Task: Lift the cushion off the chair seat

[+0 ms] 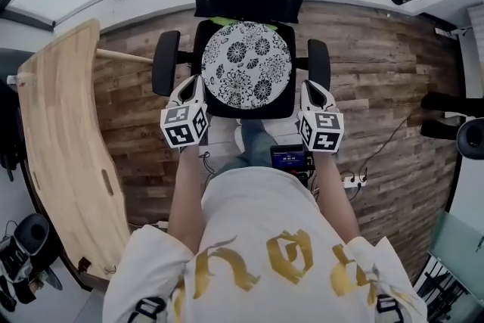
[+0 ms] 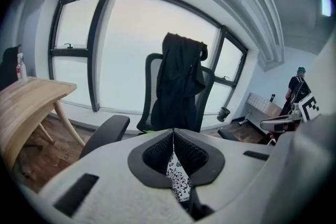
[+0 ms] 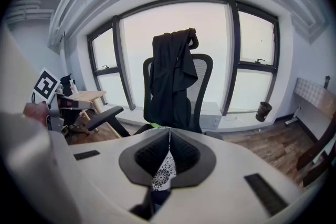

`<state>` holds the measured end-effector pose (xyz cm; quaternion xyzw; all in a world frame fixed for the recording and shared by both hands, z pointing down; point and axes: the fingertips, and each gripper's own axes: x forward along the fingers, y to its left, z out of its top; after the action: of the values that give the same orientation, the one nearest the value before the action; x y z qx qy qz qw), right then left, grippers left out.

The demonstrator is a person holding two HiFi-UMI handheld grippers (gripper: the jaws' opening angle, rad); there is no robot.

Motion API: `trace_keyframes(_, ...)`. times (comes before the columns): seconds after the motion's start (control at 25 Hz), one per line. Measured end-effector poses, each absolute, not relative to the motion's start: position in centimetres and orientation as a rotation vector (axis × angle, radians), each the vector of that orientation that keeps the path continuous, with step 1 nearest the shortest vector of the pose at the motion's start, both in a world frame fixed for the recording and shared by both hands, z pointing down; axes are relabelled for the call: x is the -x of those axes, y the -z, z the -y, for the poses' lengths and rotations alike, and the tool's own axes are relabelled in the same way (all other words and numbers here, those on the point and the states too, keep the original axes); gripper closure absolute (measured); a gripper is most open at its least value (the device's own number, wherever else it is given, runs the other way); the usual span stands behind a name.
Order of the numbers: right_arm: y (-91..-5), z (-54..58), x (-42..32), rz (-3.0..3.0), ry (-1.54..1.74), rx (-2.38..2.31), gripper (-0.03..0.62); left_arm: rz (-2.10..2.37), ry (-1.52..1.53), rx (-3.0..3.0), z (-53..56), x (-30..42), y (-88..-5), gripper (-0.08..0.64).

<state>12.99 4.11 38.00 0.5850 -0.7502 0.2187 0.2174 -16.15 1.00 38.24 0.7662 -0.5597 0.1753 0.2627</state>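
The round flower-print cushion (image 1: 246, 64) lies flat on the chair seat (image 1: 249, 111), just ahead of the jaws and between the two grippers. The left gripper (image 1: 194, 83) hangs at its near-left edge and the right gripper (image 1: 311, 87) at its near-right edge. Both have their jaws clenched tip to tip on nothing; each gripper view shows only a sliver of the print through the gap beneath the closed tips. That, I judge, is the risk: shut jaws pushed at the rim would shove the cushion toward the backrest instead of catching it, so they must part first. An uneven bite, one side before the other, could let the cushion fold or slide off, and the armrests (image 1: 165, 60) just outside the jaws may snag a gripper.
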Motion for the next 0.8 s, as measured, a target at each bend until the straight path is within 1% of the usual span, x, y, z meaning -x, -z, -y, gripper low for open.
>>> trace_keyframes(0.2,-39.0,-2.4,-12.7,2.066,-0.604,-1.607,0.58,1.536,-0.478,-2.028,0.2,17.2,-38.9,0.549)
trace_keyframes(0.56,-42.3,0.3,-12.3,2.027,-0.661,-1.553,0.58,1.524,-0.555,-1.955,2.3,16.7,-42.3,0.549)
trace_keyframes(0.8,-45.1,1.9,-12.2,1.991,-0.7,-1.533,0.578,1.484,-0.687,-1.923,3.2,16.8,-45.9,0.548)
